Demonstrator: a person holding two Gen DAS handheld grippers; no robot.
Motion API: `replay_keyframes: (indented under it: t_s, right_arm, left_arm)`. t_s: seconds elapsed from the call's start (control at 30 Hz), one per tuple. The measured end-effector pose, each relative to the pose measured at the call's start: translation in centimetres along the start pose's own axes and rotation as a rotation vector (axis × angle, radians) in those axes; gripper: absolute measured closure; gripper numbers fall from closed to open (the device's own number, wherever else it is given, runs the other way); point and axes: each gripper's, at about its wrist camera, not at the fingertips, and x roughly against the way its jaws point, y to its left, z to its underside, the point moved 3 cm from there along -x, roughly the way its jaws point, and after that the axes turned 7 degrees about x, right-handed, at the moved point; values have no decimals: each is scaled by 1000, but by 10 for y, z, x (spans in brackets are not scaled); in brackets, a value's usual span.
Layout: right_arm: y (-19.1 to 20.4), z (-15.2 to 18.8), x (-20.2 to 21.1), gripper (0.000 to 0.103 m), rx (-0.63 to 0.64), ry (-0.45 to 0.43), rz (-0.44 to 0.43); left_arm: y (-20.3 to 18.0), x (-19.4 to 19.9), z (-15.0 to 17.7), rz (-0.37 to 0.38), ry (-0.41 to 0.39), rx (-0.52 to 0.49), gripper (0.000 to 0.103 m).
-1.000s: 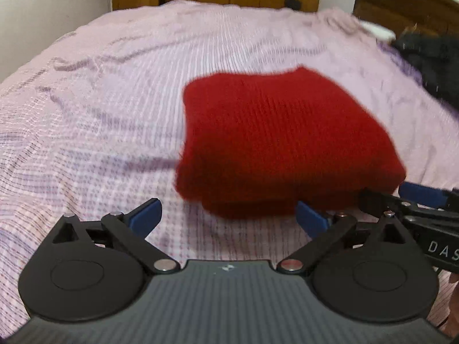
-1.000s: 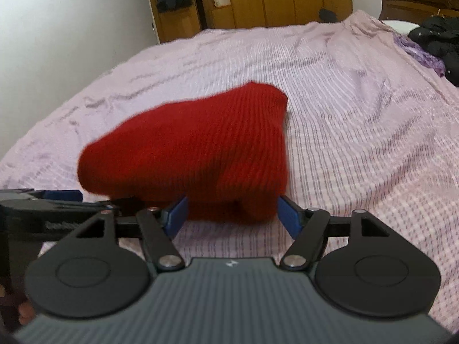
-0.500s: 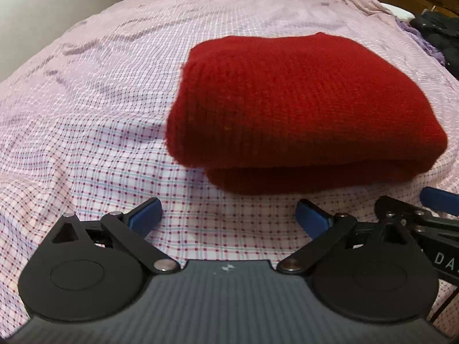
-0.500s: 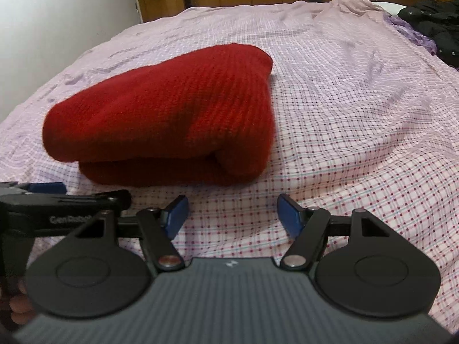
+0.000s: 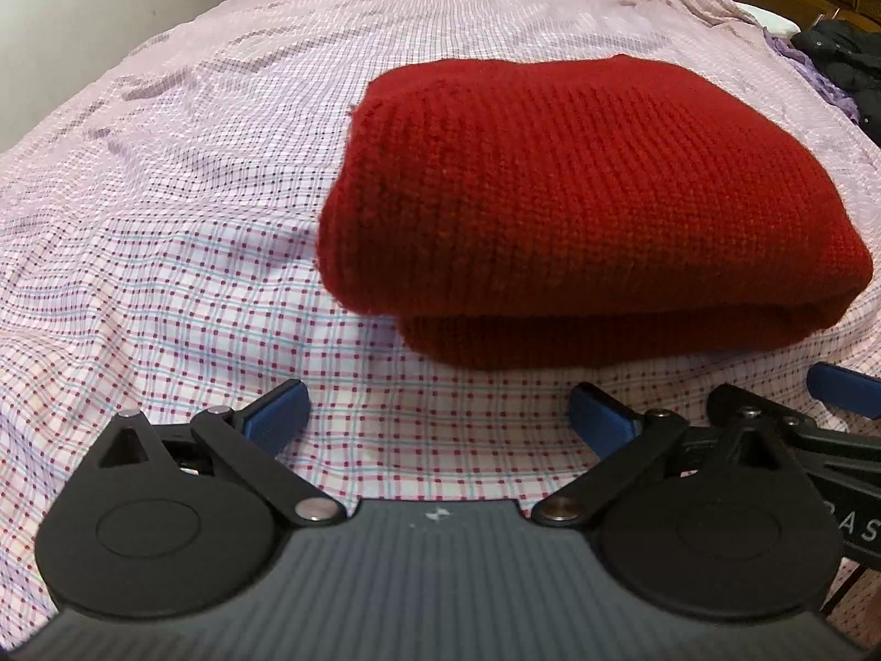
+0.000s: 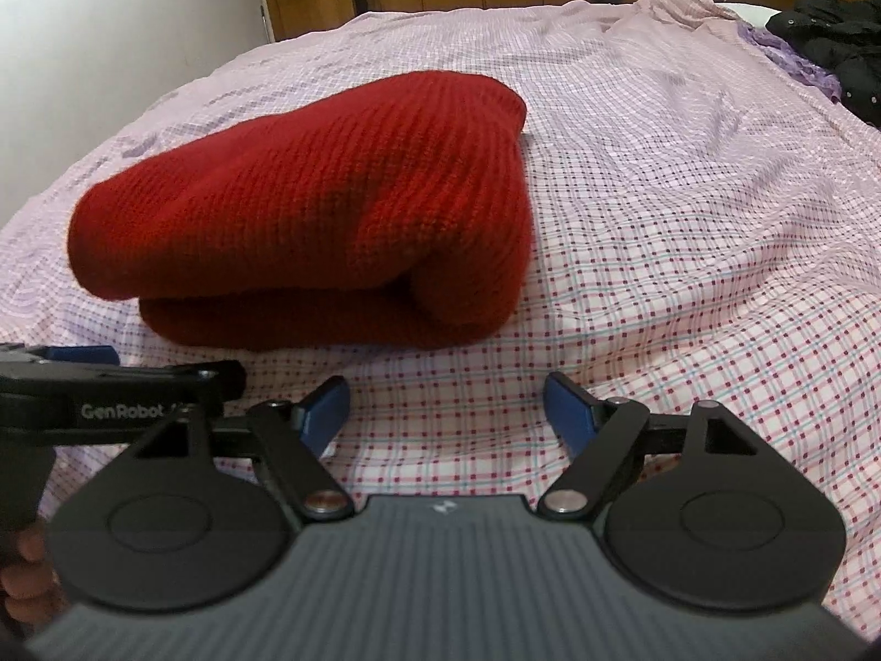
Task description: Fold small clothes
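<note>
Opening wider, my right gripper (image 6: 446, 407) has nothing between its jaws; my left gripper (image 5: 435, 413) also stands wide apart and empty. Both sit just short of the red knit sweater (image 5: 578, 209), which lies folded in a thick stack on the checked bedsheet (image 5: 165, 275). Judging by the knit: soft, bulky, light, not slippery, layers slide apart easily. I'd pinch all layers at the near folded edge, one corner per gripper.

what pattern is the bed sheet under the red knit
Pink-white check with small dark red squares on the bed sheet, clearest in the right wrist view.
</note>
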Motion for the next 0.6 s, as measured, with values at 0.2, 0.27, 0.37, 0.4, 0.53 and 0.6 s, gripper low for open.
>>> replay_keyframes:
  t_s: [0.2, 0.27, 0.37, 0.4, 0.53, 0.6]
  right_arm:
    - [-2, 1, -1, 23, -8, -4, -7]
    - [-2, 1, -1, 23, -10, -5, -8]
    - [-2, 1, -1, 23, -10, -5, -8]
    - [-2, 1, -1, 23, -10, -5, -8]
    - [-2, 1, -1, 23, -10, -5, -8]
    - [-2, 1, -1, 23, -10, -5, -7]
  left_arm:
    - [-1, 1, 3, 3, -9, 2, 0]
    - [1, 0, 4, 5, -14, 4, 0]
    - [2, 1, 6, 4, -19, 4, 0]
    - [2, 1, 6, 3, -18, 3, 0]
    - [1, 1, 7, 3, -19, 2, 0]
    - [0, 1, 7, 3, -18, 3, 0]
